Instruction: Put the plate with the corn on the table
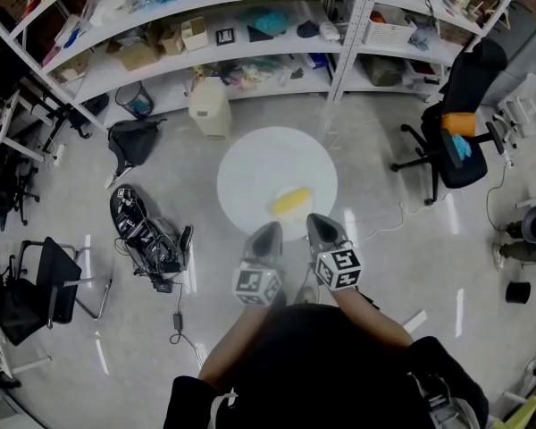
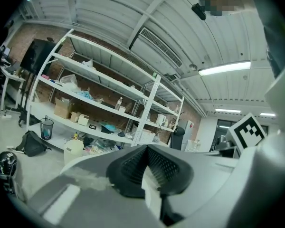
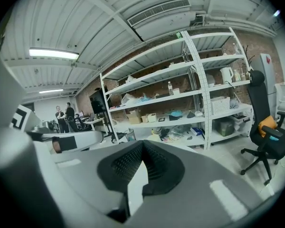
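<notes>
Two grippers were clamped on the plate's [image 1: 259,172] near rim, my left gripper [image 1: 266,237] just beside my right gripper [image 1: 322,232], probably to keep it level so the corn [image 1: 291,203] wouldn't roll. It hung above the floor [image 1: 384,266]; no table showed.

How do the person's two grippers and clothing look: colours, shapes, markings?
Both the left gripper and the right gripper have grey, tapering jaws with black ribbed pads. Each carries a white cube printed with black square markers. The person wears a black top.
</notes>
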`<state>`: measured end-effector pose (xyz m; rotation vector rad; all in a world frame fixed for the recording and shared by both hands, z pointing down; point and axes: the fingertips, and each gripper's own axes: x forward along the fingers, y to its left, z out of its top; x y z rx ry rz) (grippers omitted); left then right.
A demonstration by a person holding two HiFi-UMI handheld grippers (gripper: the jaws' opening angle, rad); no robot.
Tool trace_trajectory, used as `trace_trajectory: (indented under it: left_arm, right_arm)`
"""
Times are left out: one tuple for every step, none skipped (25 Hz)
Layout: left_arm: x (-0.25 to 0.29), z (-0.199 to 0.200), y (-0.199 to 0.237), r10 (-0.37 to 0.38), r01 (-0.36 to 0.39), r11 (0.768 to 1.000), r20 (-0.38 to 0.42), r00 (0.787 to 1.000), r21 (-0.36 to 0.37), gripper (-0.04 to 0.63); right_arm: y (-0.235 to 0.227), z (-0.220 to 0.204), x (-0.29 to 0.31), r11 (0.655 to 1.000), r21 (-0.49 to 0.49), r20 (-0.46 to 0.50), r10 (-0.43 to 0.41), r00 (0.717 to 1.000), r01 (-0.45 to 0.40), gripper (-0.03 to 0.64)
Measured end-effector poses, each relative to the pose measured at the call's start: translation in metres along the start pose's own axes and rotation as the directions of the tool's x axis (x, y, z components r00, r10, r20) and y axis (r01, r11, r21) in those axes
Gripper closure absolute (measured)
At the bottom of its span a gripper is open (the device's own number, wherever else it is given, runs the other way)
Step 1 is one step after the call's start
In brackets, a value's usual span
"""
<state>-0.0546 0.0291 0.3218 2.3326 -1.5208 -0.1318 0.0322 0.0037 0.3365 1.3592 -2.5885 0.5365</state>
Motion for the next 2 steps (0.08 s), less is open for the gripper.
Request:
trace_trajectory:
  left_arm:
    - [0.0008, 0.0002, 0.0004, 0.003, -0.003, 1.0, -0.002, 1.0, 0.003, 0.592]
    - [0.0015, 0.0004, 0.0008, 0.007, -0.007, 1.0, -0.005, 1.0, 0.006, 0.592]
  right_arm:
    - [-0.0003, -0.0001, 0.0002, 1.0, 0.0, -0.002, -0.002, 1.0, 0.002, 0.609]
    - [-0.0006, -0.0003, 0.0005, 1.0, 0.0, -0.004, -0.003, 1.0, 0.003, 0.609]
